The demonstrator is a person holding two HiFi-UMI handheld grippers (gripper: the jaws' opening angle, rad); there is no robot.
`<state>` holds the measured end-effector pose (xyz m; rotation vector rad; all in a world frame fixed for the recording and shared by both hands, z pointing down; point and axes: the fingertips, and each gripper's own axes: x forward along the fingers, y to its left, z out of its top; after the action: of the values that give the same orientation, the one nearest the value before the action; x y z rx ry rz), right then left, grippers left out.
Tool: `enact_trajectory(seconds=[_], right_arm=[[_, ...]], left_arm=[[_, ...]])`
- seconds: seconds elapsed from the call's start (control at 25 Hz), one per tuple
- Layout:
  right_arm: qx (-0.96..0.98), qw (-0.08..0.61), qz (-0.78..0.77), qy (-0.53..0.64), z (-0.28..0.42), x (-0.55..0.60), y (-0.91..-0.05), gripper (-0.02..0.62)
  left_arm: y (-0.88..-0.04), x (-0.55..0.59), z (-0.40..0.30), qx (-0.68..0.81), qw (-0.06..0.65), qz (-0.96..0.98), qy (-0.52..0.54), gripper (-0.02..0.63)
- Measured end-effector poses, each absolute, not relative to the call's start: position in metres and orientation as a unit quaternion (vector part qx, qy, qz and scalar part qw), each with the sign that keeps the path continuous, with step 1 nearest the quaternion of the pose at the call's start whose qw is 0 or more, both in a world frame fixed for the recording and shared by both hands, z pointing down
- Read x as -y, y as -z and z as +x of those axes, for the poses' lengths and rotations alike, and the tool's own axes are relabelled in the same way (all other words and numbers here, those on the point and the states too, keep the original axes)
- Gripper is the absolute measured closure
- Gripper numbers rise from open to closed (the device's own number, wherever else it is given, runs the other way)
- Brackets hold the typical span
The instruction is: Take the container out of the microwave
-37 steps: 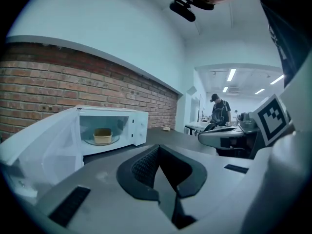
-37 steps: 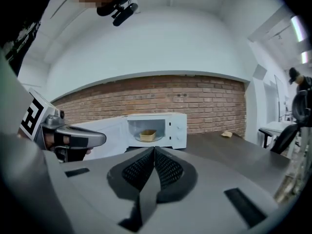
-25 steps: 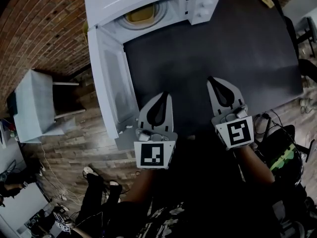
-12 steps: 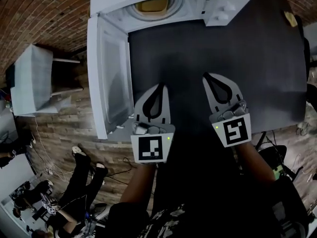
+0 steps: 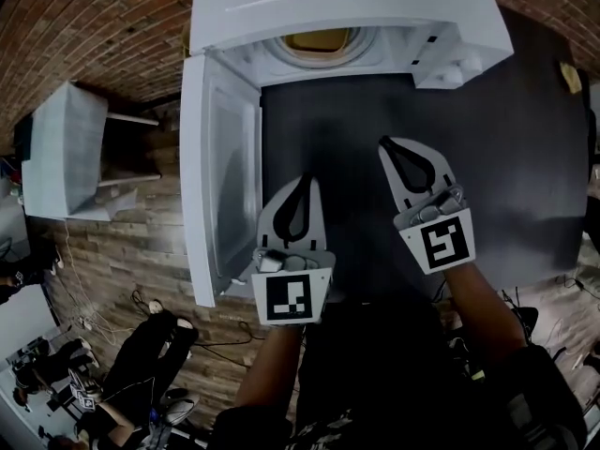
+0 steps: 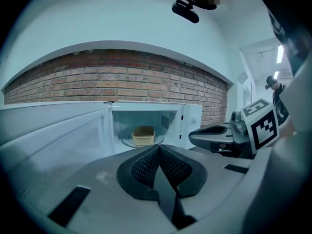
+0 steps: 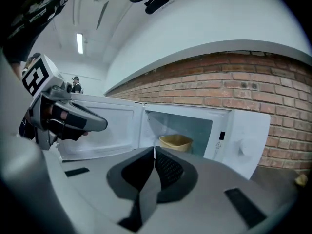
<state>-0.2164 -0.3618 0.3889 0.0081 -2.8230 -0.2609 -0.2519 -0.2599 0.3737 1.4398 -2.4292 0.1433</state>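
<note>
Container [image 5: 322, 40] in open microwave [image 5: 441, 12], top centre, well beyond both grippers; left gripper [image 5: 306, 178], right gripper [image 5: 386, 143] fingers closed, empty; right slightly nearer

One microwave [image 5: 349, 4], one container [image 6: 143, 136], two tools [image 5: 305, 180] [image 5: 387, 143]

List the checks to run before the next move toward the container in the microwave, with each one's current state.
1. Microwave door swung open: ok.
2. Container in view inside, upright: ok.
3. Table bare between the grippers and the opening: ok.
4. Left gripper open for a grasp: not ok, shut and empty.
5. Right gripper open for a grasp: not ok, shut and empty.
6. Container filled or empty: cannot tell.
</note>
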Motion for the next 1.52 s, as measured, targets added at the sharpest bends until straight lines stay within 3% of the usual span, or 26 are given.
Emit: enact_trajectory(seconds=[0.4,0.44,0.52,0.92,1.04,1.16,1.52], right_arm=[[0.96,0.181,-0.023,0.211,-0.32,0.396,-0.412,0.528],[0.958,0.184,-0.03,0.219,-0.329,0.397,-0.416,0.514],[0.948,0.196,-0.043,0.245,-0.345,0.402,-0.425,0.411],[0.887,0.243,-0.095,0.382,-0.41,0.399,-0.465,0.402],[0.869,0.267,-0.099,0.404,-0.435,0.4,-0.489,0.402],[0.865,0.255,-0.082,0.425,-0.433,0.4,-0.485,0.496],[0.892,0.214,-0.095,0.387,-0.392,0.371,-0.448,0.518]], left_arm=[[-0.385,0.287,-0.291,0.842,0.165,0.513,-0.023,0.598],[-0.387,0.288,-0.292,0.841,0.169,0.514,-0.025,0.598],[-0.394,0.289,-0.295,0.839,0.176,0.514,-0.026,0.598],[-0.409,0.276,-0.315,0.845,0.186,0.5,-0.036,0.598],[-0.416,0.275,-0.33,0.844,0.193,0.5,-0.034,0.598],[-0.414,0.269,-0.327,0.844,0.199,0.497,-0.038,0.598],[-0.4,0.264,-0.302,0.848,0.189,0.494,-0.036,0.598]])
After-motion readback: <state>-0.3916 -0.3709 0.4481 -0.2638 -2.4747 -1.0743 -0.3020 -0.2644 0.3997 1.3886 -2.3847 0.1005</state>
